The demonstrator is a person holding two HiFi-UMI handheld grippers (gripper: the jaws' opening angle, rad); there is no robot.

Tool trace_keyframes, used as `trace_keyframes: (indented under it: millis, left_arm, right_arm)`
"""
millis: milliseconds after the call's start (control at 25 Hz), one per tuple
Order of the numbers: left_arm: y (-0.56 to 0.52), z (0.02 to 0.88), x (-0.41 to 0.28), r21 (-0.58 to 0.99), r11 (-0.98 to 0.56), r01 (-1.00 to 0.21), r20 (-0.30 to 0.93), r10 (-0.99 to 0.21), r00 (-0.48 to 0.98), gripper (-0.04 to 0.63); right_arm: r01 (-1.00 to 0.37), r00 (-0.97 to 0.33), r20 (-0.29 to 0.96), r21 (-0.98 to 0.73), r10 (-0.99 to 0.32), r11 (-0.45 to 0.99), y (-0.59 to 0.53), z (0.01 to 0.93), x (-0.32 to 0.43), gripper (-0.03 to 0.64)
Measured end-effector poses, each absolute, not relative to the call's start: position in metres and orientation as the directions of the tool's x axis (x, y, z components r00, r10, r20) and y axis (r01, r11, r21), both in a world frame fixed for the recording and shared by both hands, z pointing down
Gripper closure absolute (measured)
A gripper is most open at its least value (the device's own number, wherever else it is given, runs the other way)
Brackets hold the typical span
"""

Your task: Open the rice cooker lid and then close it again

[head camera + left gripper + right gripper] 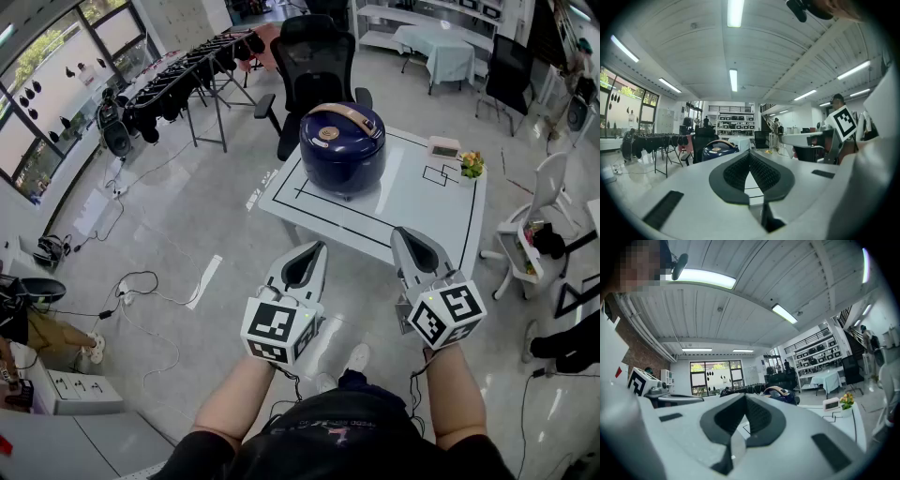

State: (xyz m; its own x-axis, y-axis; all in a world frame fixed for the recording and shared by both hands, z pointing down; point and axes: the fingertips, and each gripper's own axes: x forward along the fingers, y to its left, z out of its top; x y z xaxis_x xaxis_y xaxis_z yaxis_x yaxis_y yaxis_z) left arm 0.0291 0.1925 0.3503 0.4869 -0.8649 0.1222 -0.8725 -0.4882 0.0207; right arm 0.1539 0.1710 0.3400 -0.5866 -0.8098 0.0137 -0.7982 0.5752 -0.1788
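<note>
While the person stands back from the white tabletop (412, 202), both tools are held out level, short of its near edge. The left tool (314, 248) has its jaws pressed together with nothing between them, and the right tool (403, 234) is likewise closed and empty. Each carries a cube (279, 328) with black-and-white square markers. The dark blue rice cooker (342, 145) sits on the far left part of the tabletop, lid down, its tan handle lying across the top, well apart from both tools. A small digital clock (443, 146) and a little pot of flowers (472, 166) stand near the far right corner. Print on the cooker's round lid badge and on the clock's face is too small to read.
</note>
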Motion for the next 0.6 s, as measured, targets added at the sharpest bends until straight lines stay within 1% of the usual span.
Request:
trace_keyframes:
  millis: [600]
  left_arm:
    - [0.158,0.345,0.045,-0.005,-0.472,-0.882,0.107,-0.877,0.469,0.592]
  right_arm:
    - [-0.800,-0.570,-0.019,-0.215,-0.821,0.560,0.136,0.336,0.178,0.615]
